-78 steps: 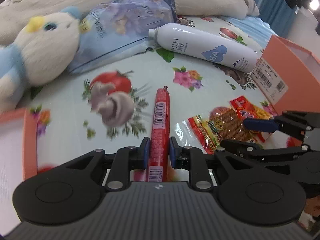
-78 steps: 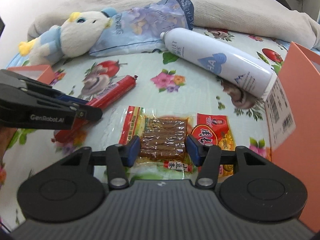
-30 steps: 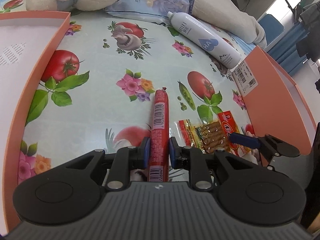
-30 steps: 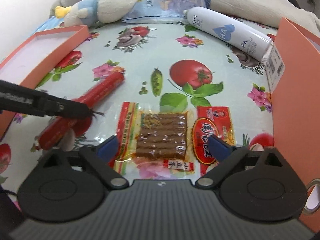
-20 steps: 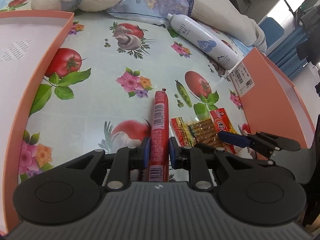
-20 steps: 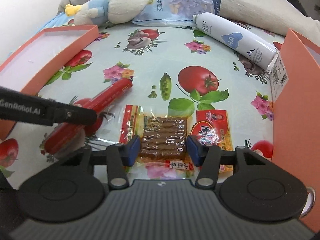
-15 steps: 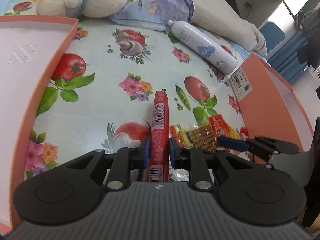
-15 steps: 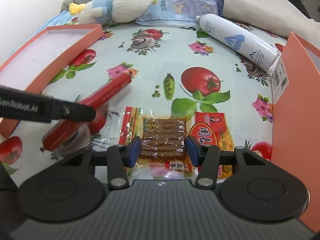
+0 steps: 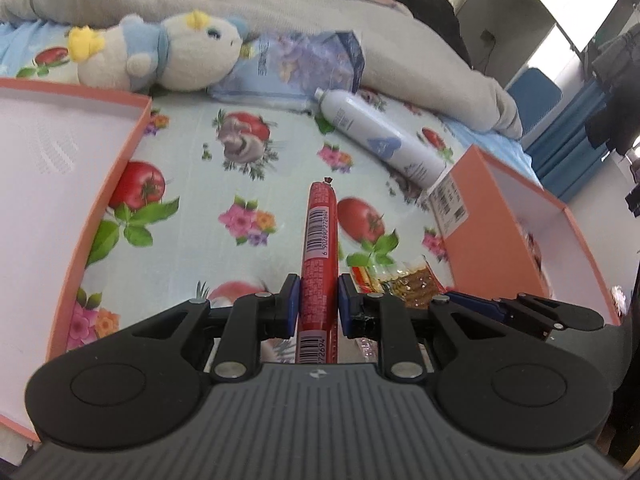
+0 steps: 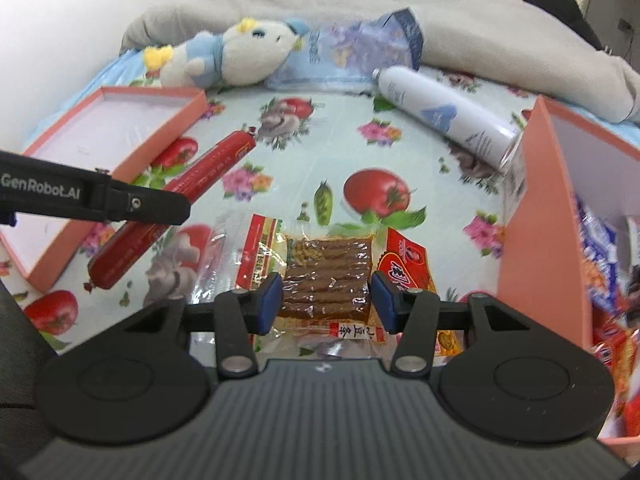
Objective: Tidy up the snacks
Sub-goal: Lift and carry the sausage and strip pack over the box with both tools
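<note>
Progress is judged as mid-task: both items are gripped, neither is stowed yet. The orange box (image 10: pixel 532 216) at the right edge of the patterned cloth (image 9: pixel 272 160) already holds several packets, blurred in the right wrist view. The orange lid (image 10: pixel 120 136) lies at the left edge, empty as far as shown.

The left gripper (image 9: pixel 318 306) is pinched on the red sausage stick (image 9: pixel 318 240), pads pressing both flanks near its rear end. The long axis of the stick runs straight forward between the fingers, clipped tip pointing toward the far edge of the cloth, barcode face up. In the right wrist view the stick appears clear of the cloth.

The right gripper (image 10: pixel 326 300) is clamped across the tofu-strip packet (image 10: pixel 324 276), pads on the two sides of the brown block. The long axis of the packet runs left to right, across the fingers, red printed end toward the box.

Remaining, by judgement: carry both items to the box and release them inside.

A white spray can (image 9: pixel 380 140) and a plush toy (image 9: pixel 168 56) lie near the far edge, untouched.
</note>
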`<action>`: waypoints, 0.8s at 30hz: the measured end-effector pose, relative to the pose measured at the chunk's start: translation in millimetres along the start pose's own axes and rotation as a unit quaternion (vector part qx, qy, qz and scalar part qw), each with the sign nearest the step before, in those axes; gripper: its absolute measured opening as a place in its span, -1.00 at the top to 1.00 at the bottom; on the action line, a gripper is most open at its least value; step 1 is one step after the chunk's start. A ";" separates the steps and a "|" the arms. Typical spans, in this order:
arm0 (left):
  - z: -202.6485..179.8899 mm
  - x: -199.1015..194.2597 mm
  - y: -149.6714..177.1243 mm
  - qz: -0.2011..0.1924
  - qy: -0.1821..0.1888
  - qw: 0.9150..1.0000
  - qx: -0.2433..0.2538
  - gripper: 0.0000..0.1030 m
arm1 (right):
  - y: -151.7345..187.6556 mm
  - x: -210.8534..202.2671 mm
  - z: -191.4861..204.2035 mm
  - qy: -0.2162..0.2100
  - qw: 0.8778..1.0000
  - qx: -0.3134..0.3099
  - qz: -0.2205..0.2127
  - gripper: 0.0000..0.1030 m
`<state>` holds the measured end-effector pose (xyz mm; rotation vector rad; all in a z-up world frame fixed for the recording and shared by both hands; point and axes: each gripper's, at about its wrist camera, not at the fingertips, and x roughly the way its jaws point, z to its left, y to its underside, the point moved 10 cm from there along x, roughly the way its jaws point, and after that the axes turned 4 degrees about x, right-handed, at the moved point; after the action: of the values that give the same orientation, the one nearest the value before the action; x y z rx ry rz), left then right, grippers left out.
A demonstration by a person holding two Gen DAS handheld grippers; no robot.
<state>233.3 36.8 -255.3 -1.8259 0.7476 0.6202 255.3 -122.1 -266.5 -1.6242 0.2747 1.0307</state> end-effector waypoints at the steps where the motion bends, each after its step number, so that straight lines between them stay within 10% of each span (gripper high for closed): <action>1: -1.6 -3.8 -4.1 -0.004 -0.001 1.000 -0.004 0.55 | -4.3 -4.5 -2.0 -0.002 1.000 0.006 -0.004 0.01; 24: -79.4 -68.8 -86.9 -0.076 0.014 0.997 0.007 0.55 | -95.9 -97.7 -46.3 0.024 0.993 0.032 -0.113 0.01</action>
<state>256.5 1.4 -125.8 -1.8628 0.6230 0.4898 282.5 -163.1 -130.6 -1.5827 0.1513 0.8039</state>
